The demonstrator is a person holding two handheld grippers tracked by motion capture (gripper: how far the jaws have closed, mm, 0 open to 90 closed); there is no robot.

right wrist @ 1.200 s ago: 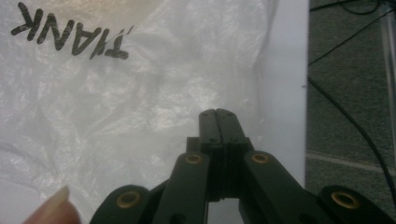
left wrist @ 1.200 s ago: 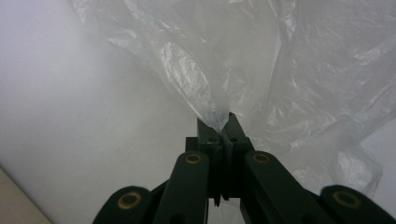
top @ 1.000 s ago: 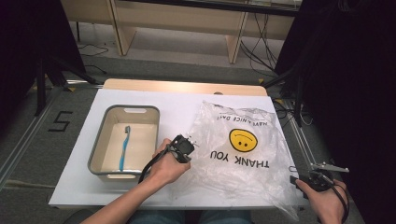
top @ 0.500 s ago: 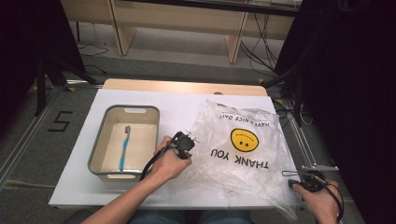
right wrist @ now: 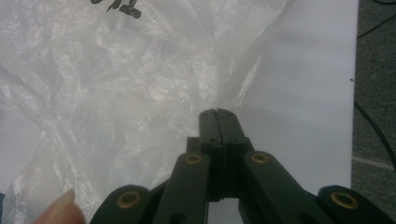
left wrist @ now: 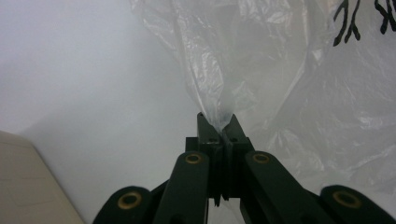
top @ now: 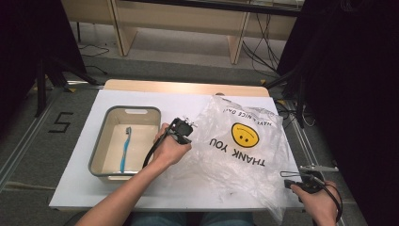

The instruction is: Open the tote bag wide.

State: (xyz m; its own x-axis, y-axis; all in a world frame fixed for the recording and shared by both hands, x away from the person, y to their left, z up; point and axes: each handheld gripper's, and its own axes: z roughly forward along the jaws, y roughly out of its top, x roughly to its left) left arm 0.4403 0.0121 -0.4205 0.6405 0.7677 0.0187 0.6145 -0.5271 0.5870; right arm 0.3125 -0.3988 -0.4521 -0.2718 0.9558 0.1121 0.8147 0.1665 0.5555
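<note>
From the high view I get an evenly lit white surface [top: 94,188] under soft overhead light, while the room's sides fall into near black. The picture is slightly soft and grainy. The plastic bag [top: 244,150] throws small glints off its wrinkles. In the left gripper view the surface washes out to pale grey with a soft shadow, and the near jaws look dark. The right gripper view is blurred on the bag's folds.
</note>
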